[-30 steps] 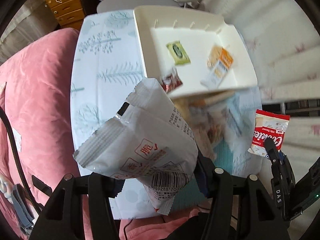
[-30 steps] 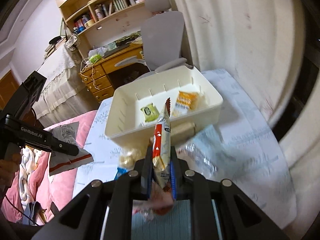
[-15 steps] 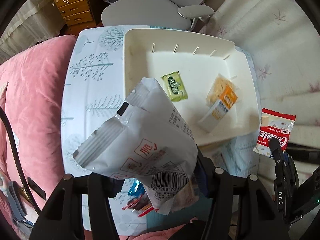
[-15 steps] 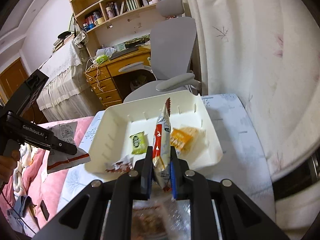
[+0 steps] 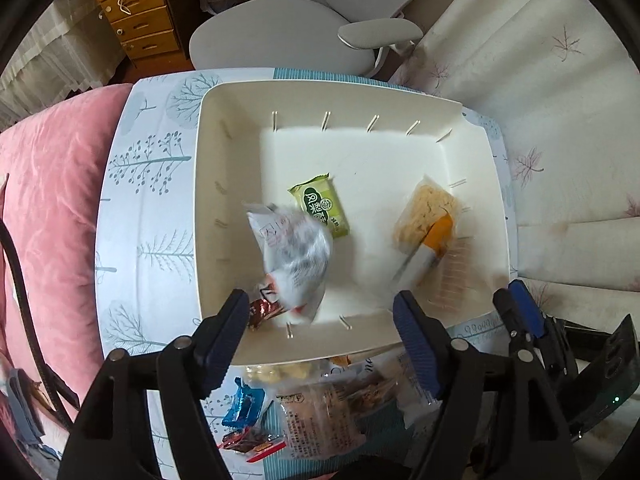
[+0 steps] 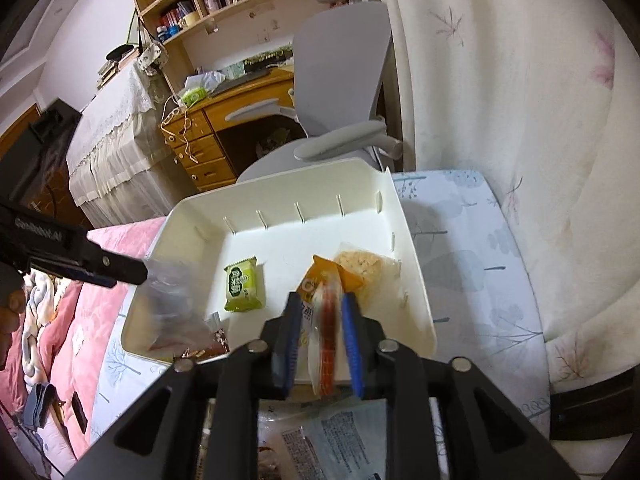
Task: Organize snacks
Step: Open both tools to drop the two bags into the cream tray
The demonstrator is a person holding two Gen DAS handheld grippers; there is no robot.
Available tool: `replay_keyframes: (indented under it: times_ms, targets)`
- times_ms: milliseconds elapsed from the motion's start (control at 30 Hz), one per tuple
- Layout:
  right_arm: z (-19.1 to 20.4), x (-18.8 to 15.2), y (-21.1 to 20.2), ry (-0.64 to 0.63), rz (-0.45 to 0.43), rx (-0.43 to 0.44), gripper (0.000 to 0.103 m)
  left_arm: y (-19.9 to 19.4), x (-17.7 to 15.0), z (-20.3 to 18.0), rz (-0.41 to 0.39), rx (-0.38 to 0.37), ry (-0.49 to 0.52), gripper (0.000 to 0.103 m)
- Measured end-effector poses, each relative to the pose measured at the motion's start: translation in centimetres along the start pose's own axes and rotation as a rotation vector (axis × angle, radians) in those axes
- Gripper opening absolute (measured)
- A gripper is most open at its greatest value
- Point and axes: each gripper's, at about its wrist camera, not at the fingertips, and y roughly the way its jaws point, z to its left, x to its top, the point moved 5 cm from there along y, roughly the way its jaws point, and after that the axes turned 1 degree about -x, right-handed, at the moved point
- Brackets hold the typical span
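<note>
We were mid-drop: our left tongs [image 5: 320,320] gaped empty above the white packet [image 5: 294,252] blurred inside the cream bin [image 5: 208,200], at seven o'clock. Our right tongs [image 6: 320,340] had parted around the red-striped packet [image 6: 326,340]; next, we judged, both should fetch the pile on the counter [image 6: 472,264].

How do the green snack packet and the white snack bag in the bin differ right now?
The green snack packet is small, sharp and lies flat on the bin floor; the white snack bag is larger, puffy and motion-blurred below the open left claw. The packet sits mid-bin, the bag toward the near left wall. Both are sealed and inside the bin.
</note>
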Motion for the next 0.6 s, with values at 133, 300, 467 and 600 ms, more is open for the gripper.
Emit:
replay_keyframes:
  times_ms: [133, 300, 467, 600]
  targets:
    - [-0.6, -0.3, -0.3, 0.029, 0.001, 0.019, 0.037, 0.2, -0.1, -0.5, 0.004, 0.006, 0.005, 0.073]
    - [-1.1, -0.6, -1.0, 0.064, -0.002, 0.013, 0.040, -0.1, -0.9, -0.7, 0.008, -0.008, 0.011, 0.076]
    - [-1.3, -0.9, -2.4, 0.106, -0.004, 0.009, 0.040, -1.3, -2.4, -0.5, -0.007, -0.022, 0.024, 0.077]
    - [-1.0, -1.5, -3.7, 0.129, -0.006, -0.001, 0.043, -2.5, -4.2, -0.2, -0.015, -0.038, 0.053, 0.077]
